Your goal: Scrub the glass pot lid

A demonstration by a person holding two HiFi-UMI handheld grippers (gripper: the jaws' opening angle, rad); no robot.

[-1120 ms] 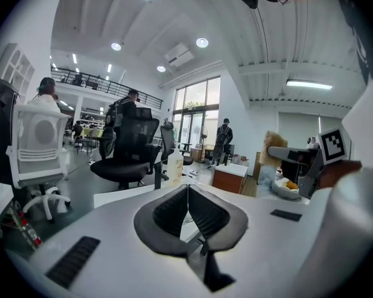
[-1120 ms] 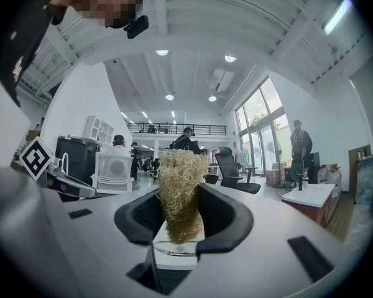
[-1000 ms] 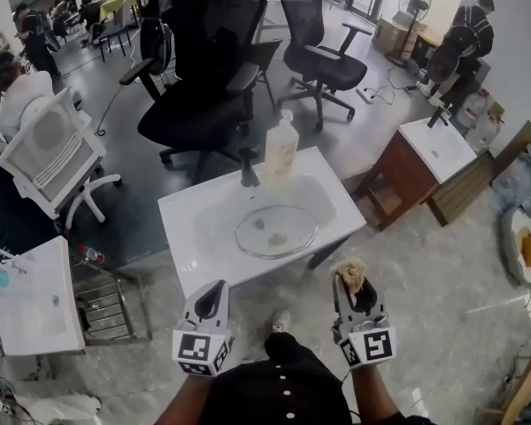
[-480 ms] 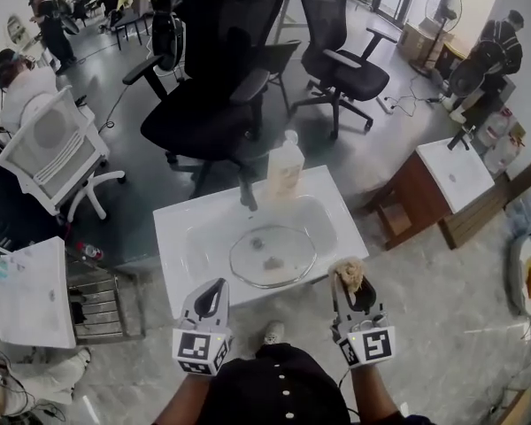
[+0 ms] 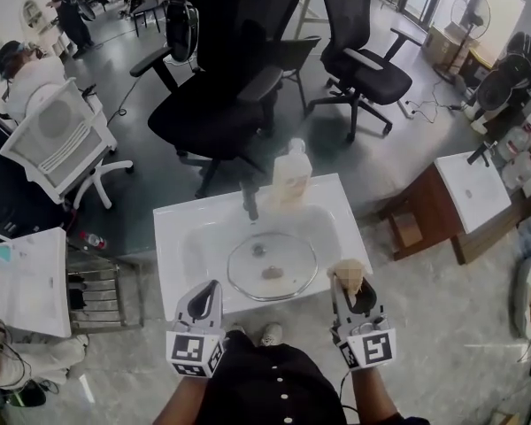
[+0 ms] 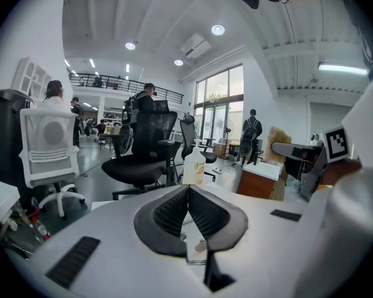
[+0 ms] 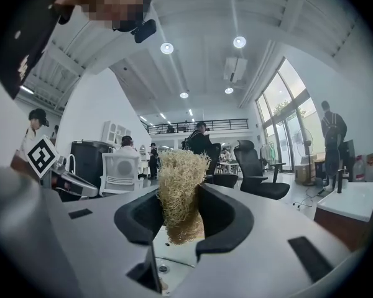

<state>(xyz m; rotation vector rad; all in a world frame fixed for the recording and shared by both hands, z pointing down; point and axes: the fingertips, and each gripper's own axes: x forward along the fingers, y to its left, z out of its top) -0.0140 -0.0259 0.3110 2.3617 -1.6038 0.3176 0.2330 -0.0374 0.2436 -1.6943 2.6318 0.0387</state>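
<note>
nearing sink [image 5: 179, 228], i find glass lid [image 5: 273, 266] inside now closer; right gripper [image 5: 350, 283] at near edge clamps loofah [image 7: 182, 185], left gripper [image 6: 188, 194] closed empty; scrubbing can start.

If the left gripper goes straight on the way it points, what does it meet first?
Probably the sink at its near rim, with the lid just beyond. The bottle stands further along that line. Height above the rim is unclear.

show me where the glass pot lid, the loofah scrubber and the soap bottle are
glass pot lid [image 5: 273, 266], head view, middle of the glass disc
loofah scrubber [image 7: 181, 188], right gripper view, its fibrous middle
soap bottle [image 5: 292, 180], head view, the body below the pump
</note>
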